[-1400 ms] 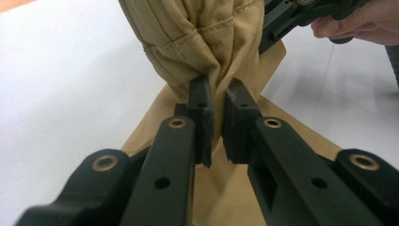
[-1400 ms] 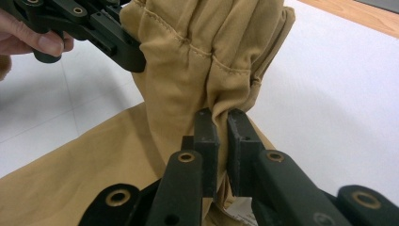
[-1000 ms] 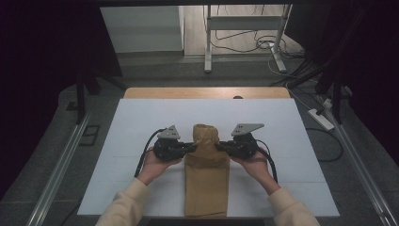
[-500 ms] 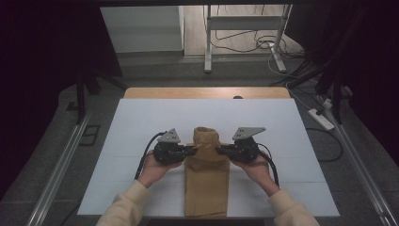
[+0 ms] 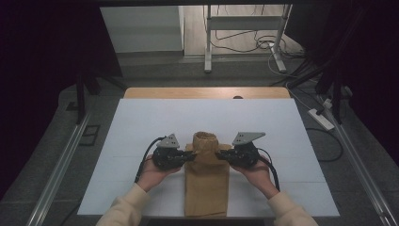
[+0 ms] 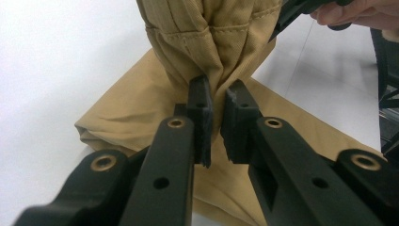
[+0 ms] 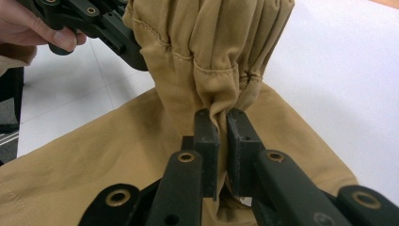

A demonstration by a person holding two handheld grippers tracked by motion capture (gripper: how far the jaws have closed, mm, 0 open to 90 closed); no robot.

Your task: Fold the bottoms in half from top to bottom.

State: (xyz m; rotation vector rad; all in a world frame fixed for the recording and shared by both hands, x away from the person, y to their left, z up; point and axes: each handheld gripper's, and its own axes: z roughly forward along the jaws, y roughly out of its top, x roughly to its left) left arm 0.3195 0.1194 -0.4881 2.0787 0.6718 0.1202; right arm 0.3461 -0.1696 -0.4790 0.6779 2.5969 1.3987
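Tan folded cotton garment (image 5: 206, 181) lies mid white worktop (image 5: 141, 122) — left claw (image 5: 192, 156) and right claw (image 5: 219, 155) each clamped on its bunched-up far end, lifting it.

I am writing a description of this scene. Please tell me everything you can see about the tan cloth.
The tan cloth looks like woven cotton with stitched seams and a hemmed edge. Most of it lies flat on the white table; its far end is lifted and bunched into folds. The left gripper and right gripper each pinch that raised part from opposite sides.
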